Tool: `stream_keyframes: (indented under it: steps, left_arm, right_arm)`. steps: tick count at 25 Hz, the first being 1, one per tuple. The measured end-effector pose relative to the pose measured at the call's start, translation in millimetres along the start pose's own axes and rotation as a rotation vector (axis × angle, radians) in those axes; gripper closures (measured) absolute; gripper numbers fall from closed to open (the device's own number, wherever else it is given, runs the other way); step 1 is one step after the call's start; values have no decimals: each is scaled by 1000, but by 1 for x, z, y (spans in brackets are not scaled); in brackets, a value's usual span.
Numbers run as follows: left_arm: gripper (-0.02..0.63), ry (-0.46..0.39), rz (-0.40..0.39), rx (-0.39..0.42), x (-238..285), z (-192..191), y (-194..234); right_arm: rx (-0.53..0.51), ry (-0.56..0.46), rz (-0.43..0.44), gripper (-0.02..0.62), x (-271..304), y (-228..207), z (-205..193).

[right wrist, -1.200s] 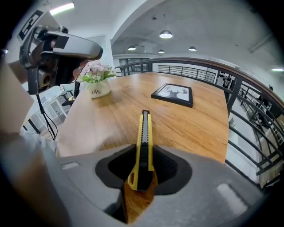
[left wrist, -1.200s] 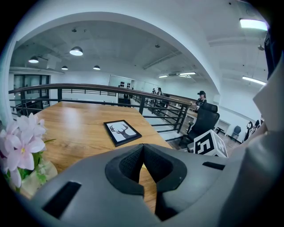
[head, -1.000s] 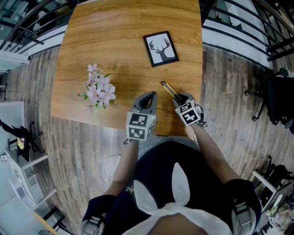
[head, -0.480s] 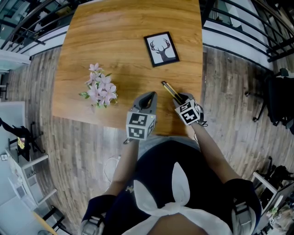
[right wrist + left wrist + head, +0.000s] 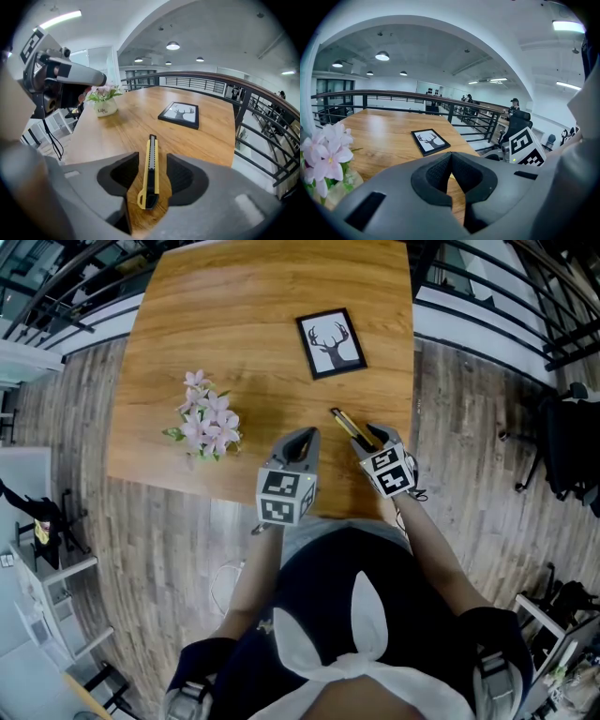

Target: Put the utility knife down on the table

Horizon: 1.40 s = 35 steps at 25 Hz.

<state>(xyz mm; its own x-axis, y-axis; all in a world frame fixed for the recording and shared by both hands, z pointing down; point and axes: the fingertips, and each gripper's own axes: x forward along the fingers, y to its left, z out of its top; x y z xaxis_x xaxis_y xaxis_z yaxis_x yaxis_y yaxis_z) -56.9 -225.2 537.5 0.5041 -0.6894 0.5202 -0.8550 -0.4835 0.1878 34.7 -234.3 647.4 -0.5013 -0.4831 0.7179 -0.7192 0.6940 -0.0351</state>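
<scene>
The yellow and black utility knife [image 5: 150,171] lies flat on the wooden table [image 5: 244,324], near its front right corner; in the head view the utility knife [image 5: 345,425] points up-left from my right gripper [image 5: 373,440]. My right gripper [image 5: 151,176] hovers just over the knife's rear end with both pads apart from it; its jaws have just been opening. My left gripper [image 5: 301,440] stays to the left above the table's front edge, and in its own view the left gripper [image 5: 451,173] is shut with nothing in it.
A framed deer picture [image 5: 330,341] lies behind the knife. A small pot of pink flowers [image 5: 206,423] stands at the left. The table's right edge [image 5: 412,381] and a railing [image 5: 253,122] run close beside my right gripper. A dark chair [image 5: 572,446] stands at the right.
My right gripper has let go of the knife and drawn back slightly toward me and upward. The knife stays on the table. The left gripper has not moved.
</scene>
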Motion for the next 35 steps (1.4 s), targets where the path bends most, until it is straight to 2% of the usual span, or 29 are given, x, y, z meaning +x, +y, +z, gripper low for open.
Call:
stream_keyframes:
  steps: [7, 15, 35]
  left_arm:
    - [589, -8, -2, 5, -2, 2, -1]
    - [589, -31, -14, -1, -3, 7, -6]
    - [589, -52, -56, 16, -1, 17, -25]
  right_arm:
    - [-4, -125, -38, 451, -33, -5, 35]
    - [-3, -197, -34, 595, -61, -3, 54]
    - [-11, -251, -63, 597, -81, 3, 72]
